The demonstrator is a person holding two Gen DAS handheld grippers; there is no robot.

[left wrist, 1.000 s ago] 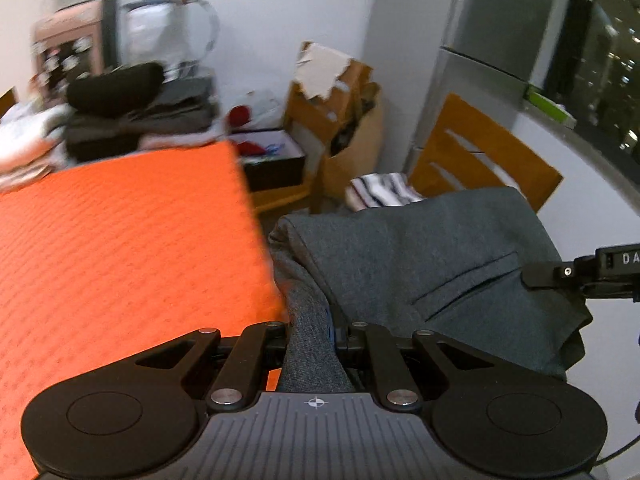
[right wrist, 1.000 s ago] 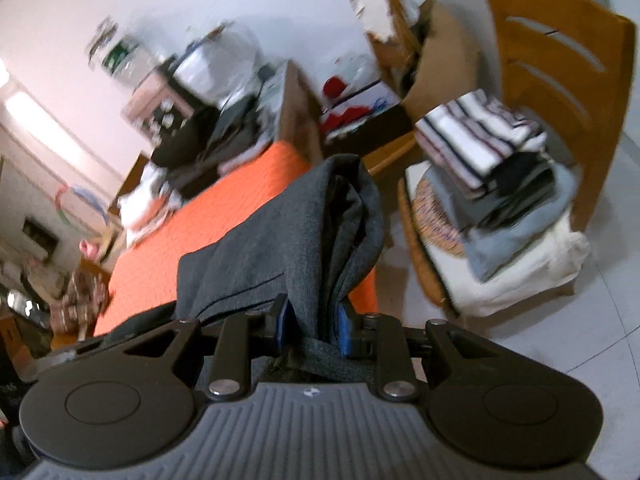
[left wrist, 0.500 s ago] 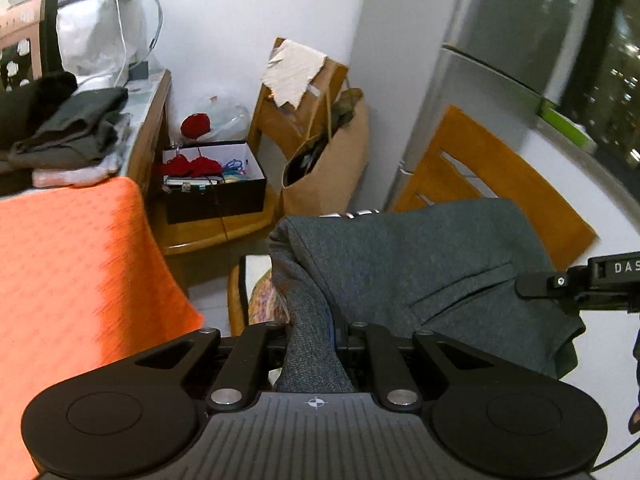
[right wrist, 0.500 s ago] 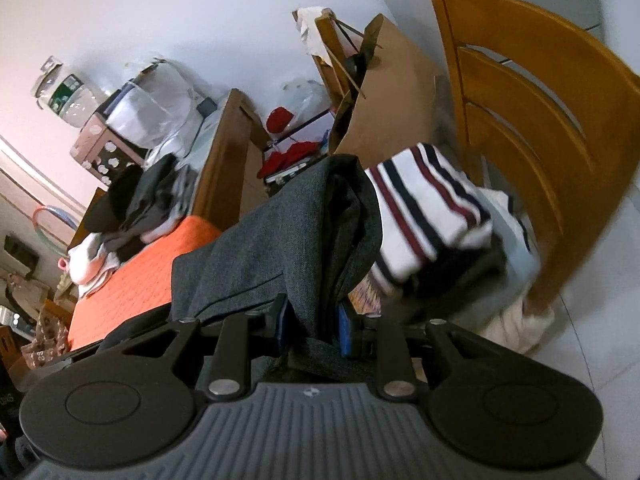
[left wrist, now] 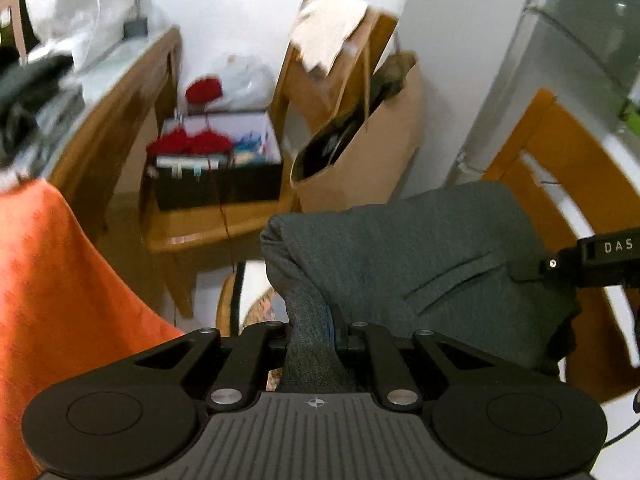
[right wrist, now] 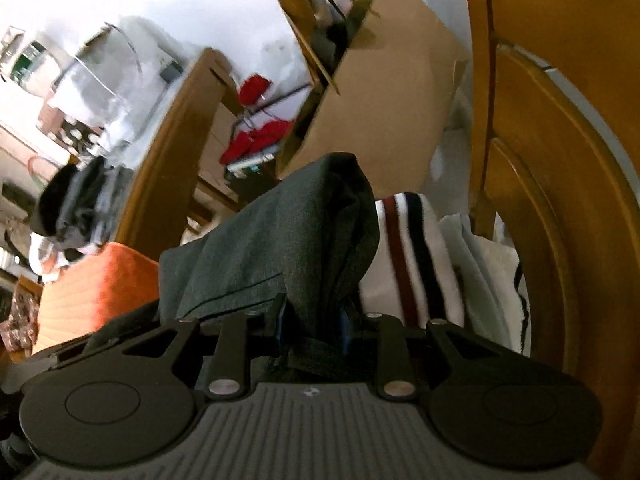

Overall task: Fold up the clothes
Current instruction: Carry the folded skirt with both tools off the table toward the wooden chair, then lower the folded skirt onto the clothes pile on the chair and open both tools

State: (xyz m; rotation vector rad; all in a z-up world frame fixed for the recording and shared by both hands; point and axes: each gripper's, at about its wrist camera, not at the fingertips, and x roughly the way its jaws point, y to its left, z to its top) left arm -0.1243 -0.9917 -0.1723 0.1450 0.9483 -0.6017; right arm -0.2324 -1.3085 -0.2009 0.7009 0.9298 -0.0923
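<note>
Two black claws, one folded dark grey woven garment held off the table.
Left gripper and right gripper each pinch it; one striped folded garment at two o'clock, one orange tablecloth at nine.

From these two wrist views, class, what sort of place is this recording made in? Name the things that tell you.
Most likely a lived-in home room, perhaps a dining or kitchen corner. Clues: a wooden chair piled with folded laundry, a brown paper bag of belongings against the wall, and what looks like a fridge.
</note>
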